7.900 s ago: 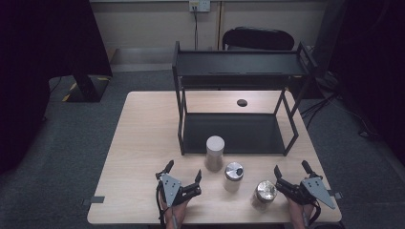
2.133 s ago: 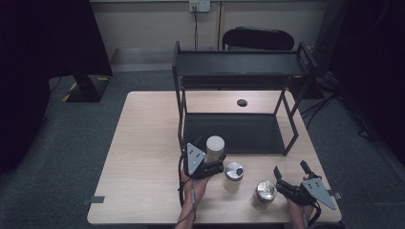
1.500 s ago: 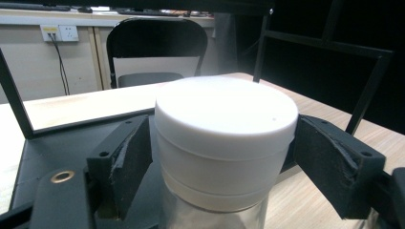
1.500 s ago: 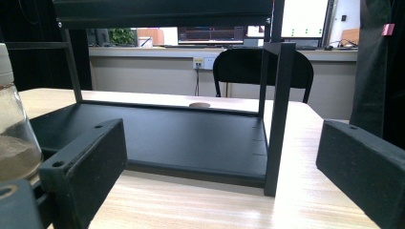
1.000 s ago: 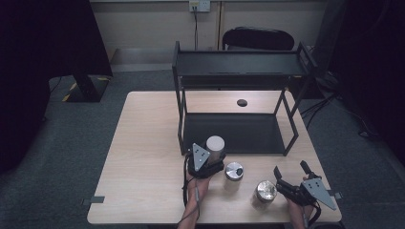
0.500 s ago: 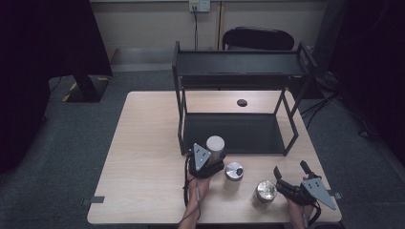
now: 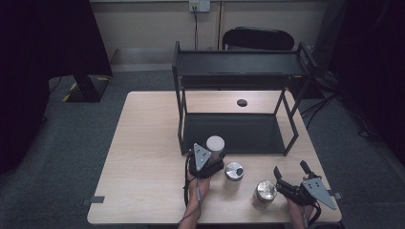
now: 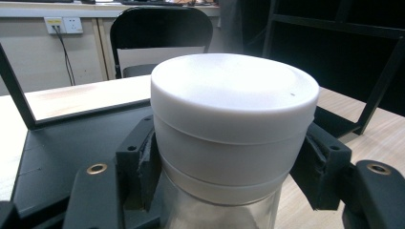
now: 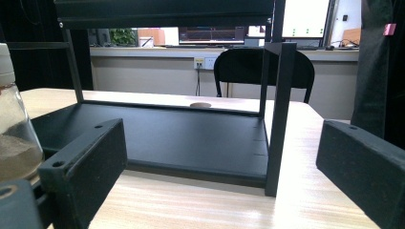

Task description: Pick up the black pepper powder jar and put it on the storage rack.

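the black rack [image 7: 239, 71] stands on the table [image 7: 143, 157], its lower shelf bare. at its front left corner stands the white-lidded jar [image 7: 215, 148], glass body below; the left gripper [image 7: 206, 162] has just closed its fingers [image 8: 138, 157] on it. two metal-lidded jars [image 7: 234, 171] sit nearby; the right gripper [image 7: 291, 179] fingers stand apart, holding nothing.

A clear glass jar with a plain white lid [image 8: 234, 90] sits between matte black gripper pads [image 8: 138, 162]. The two-tier metal shelf rack [image 7: 239, 67] is black, the wooden table [image 7: 143, 157] pale beige. The two near jars [image 7: 234, 171] have silvery metal tops.
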The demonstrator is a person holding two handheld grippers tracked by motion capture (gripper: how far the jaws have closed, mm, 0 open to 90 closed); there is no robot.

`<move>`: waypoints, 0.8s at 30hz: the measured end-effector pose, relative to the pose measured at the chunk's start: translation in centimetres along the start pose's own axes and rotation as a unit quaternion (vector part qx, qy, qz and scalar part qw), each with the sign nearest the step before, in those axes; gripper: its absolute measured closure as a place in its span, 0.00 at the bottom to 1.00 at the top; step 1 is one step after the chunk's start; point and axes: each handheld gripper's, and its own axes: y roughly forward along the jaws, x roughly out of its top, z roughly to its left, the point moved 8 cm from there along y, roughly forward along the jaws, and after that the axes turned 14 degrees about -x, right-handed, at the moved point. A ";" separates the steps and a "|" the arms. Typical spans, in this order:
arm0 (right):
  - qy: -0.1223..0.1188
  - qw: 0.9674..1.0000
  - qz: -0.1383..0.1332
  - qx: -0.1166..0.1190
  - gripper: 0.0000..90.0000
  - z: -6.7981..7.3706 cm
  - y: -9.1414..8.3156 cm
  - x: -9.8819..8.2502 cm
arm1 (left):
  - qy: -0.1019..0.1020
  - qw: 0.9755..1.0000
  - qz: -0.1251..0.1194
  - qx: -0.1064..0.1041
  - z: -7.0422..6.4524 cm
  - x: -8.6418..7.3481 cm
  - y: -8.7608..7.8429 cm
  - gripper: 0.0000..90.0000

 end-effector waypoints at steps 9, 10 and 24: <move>0.000 1.000 0.000 0.000 0.03 0.0 0.0 0.0 | -0.006 1.000 0.006 0.004 -0.2 0.3 -0.1 0.38; 0.000 1.000 0.000 0.000 0.03 0.0 0.0 0.0 | -0.009 1.000 0.006 0.003 -0.2 0.3 -0.1 0.38; 0.001 1.000 0.000 -0.001 0.03 0.0 0.0 0.0 | -0.009 1.000 0.003 0.002 -0.3 0.3 -0.3 0.38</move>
